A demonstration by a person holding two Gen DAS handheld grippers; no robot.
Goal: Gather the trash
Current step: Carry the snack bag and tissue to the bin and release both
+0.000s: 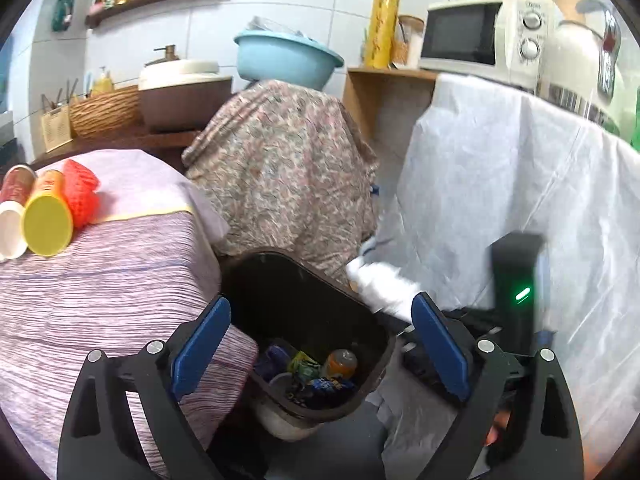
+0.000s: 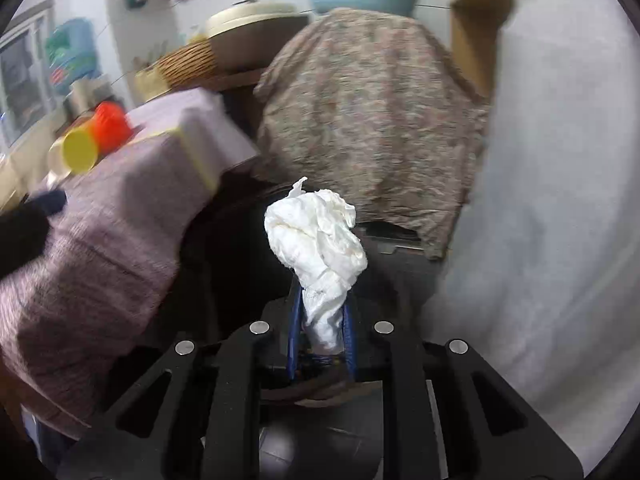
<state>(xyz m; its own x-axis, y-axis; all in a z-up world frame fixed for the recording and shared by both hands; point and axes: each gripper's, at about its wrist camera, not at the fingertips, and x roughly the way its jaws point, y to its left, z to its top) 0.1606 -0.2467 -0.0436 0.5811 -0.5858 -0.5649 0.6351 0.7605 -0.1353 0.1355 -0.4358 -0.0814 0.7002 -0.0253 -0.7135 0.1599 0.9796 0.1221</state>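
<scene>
The right gripper [image 2: 322,322] is clamped on a crumpled white paper tissue [image 2: 320,240]. Its blue pads squeeze the twisted lower end into a narrow stem, and above them the tissue fans out into a loose, creased wad with a small torn flap at the top. It is plain white, dry-looking, with soft folds and shadowed wrinkles. In the left wrist view the same tissue shows as a blurred white lump at the far right edge of the bin, just above its rim.

The left gripper [image 1: 320,344] has its fingers spread wide with nothing between them; the blue pads [image 1: 202,346] frame the mouth of the black trash bin [image 1: 280,280]. The bin stands on the floor, its opening roughly rectangular with rounded corners. At its bottom lies collected trash: an orange-labelled bottle [image 1: 340,364], a green and yellow wrapper [image 1: 304,364], and dark blue packets.

Left of the bin is a low surface draped in a purple striped cloth [image 1: 100,280]. On it, lying on their sides, are a tube with a yellow lid [image 1: 48,224], a tube with a white lid [image 1: 10,232] beside it, and a red mesh net [image 1: 82,192] behind them.

Behind the bin hangs a floral cloth [image 1: 280,168] with a light blue basin [image 1: 286,58] on top. To the right a white sheet [image 1: 500,184] covers a counter that carries a white microwave [image 1: 484,36].
</scene>
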